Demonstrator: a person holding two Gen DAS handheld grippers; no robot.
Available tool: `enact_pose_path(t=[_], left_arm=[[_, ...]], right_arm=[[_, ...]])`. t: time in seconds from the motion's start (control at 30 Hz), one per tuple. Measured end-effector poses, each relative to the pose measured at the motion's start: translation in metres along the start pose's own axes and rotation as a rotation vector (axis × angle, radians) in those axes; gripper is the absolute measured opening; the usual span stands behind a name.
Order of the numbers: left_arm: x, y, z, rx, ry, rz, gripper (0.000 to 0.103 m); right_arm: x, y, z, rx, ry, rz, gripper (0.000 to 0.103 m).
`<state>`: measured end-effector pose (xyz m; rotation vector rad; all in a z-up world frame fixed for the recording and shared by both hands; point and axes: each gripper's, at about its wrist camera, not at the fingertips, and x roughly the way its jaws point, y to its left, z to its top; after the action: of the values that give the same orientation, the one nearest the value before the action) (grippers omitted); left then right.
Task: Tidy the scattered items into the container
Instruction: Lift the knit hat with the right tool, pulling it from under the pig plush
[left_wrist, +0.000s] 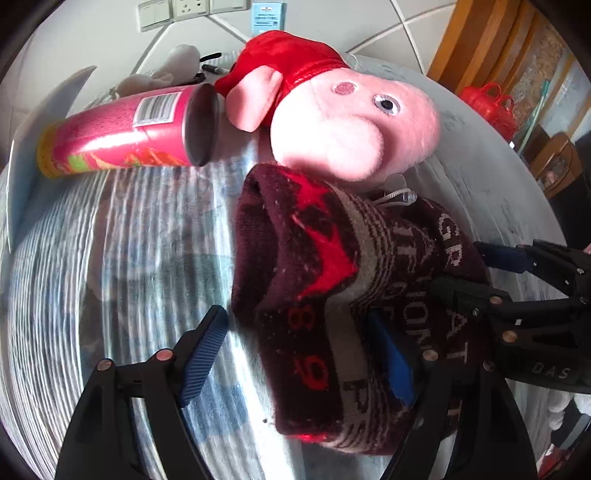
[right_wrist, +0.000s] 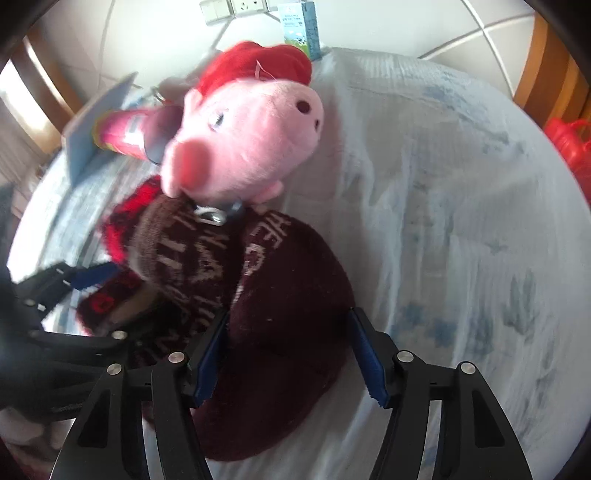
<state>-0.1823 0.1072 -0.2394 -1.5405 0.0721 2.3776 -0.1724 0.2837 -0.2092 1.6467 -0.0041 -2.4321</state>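
Right wrist: beanie (right_wrist: 288, 295) between hand-held gripper (right_wrist: 291, 354) fingers.

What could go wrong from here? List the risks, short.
1. The left gripper and right gripper both stand open around the same maroon knit hat, close together; their fingers could knock each other or pull the hat opposite ways.
2. The pig plush leans on the hat, its white cord lying across it; lifting the hat may drag the plush.
3. The chips can lies on its side beside the plush and might roll if nudged.
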Motion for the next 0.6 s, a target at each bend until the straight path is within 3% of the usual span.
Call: enact_pose_path(t=[0.07,0.13,0.17,0.37,0.53,0.6], left_arm=[[-0.003,-0.002,0.001,0.0,-0.001,-0.006,0.052],[-0.009,-0.007,0.0,0.003,0.002,-0.013,0.037],[-0.013,-0.011,0.0,0.011,0.004,-0.017,0.025],[-0.007,-0.021,-0.002,0.039,0.018,-0.009,0.021],[-0.027,-0.024,-0.008,0.025,-0.02,-0.045,0.019],[-0.042,-0.025,-0.013,0.027,-0.04,-0.049,0.019]], right_arm=[[0.001,0.002,0.0,-0.005,0.005,-0.009,0.063],[-0.002,0.001,-0.001,0.027,0.008,0.024,0.047],[-0.004,0.002,-0.002,0.03,0.006,0.03,0.045],[0.001,0.005,-0.004,0.013,-0.003,0.026,0.041],[-0.015,0.01,-0.011,0.018,-0.027,0.052,0.025],[-0.025,0.015,-0.014,0.015,-0.038,0.072,0.023]])
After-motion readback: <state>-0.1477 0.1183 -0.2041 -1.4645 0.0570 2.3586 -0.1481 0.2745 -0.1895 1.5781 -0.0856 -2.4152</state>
